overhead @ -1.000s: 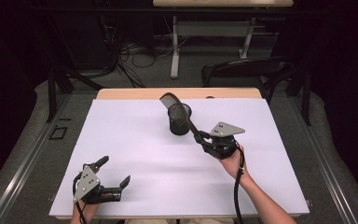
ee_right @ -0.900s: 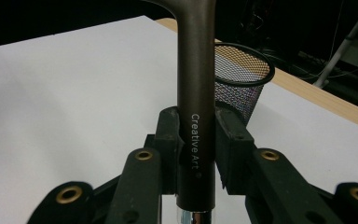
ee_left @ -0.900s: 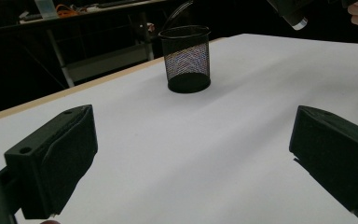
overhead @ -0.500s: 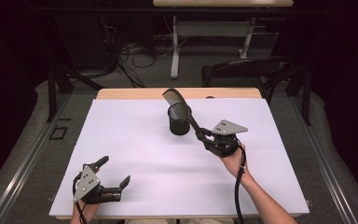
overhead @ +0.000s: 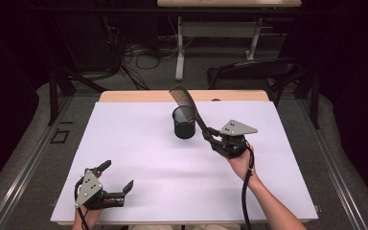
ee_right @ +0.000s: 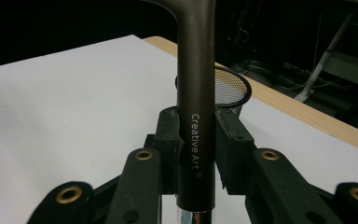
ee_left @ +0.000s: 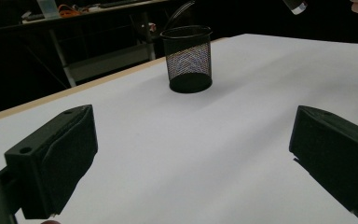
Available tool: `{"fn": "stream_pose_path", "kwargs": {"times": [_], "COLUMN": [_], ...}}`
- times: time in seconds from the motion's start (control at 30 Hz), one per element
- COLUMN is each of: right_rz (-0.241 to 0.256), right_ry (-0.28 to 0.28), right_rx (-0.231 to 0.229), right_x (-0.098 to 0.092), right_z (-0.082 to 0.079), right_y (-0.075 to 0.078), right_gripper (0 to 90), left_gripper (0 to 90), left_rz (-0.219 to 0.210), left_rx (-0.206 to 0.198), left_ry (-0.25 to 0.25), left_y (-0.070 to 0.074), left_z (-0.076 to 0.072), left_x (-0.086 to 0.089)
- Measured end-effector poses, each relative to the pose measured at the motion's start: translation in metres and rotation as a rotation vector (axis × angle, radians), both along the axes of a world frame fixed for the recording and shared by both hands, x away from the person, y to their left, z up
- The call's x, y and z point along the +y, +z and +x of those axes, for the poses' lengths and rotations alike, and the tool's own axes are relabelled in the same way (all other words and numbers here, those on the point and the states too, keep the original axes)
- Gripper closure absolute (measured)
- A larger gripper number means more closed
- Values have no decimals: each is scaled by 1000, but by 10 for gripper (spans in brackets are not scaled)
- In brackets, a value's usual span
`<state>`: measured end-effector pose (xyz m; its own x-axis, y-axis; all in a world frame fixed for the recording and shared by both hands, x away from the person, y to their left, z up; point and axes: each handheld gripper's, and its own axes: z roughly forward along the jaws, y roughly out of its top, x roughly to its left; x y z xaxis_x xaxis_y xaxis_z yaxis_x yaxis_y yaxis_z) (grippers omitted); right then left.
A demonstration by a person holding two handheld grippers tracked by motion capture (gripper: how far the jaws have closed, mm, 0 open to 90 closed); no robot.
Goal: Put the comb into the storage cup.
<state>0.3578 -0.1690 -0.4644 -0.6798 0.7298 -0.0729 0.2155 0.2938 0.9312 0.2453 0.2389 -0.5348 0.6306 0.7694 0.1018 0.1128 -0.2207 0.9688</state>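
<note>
Mesh cup (overhead: 184, 123) stood mid-tabletop (overhead: 139, 143), nothing blocking – comb (overhead: 188, 106) pinched by right tongs (overhead: 210, 136) above cup; left tongs (overhead: 116, 177) spread wide, nothing held.

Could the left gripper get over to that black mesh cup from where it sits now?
Probably yes. The left gripper sits open near the table's front edge, and bare white table lies between it and the mesh cup. The right gripper holds a comb above the cup, which might crowd it.

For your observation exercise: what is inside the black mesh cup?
Through the mesh cup wall, only its dark base shows; nothing stands inside. The comb held by the right tool is above it, not in it.
</note>
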Motion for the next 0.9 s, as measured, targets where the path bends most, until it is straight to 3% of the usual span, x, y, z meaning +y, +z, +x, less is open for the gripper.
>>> {"fn": "stream_pose_path", "kwargs": {"times": [0.9], "right_rz": [27], "right_ry": [-31], "right_rx": [-24], "right_x": [9], "right_z": [22], "right_y": [13], "right_gripper": [729], "left_gripper": [11], "left_rz": [-1], "left_rx": [-2], "left_ry": [0], "left_y": [0], "left_z": [0], "left_x": [1]}}
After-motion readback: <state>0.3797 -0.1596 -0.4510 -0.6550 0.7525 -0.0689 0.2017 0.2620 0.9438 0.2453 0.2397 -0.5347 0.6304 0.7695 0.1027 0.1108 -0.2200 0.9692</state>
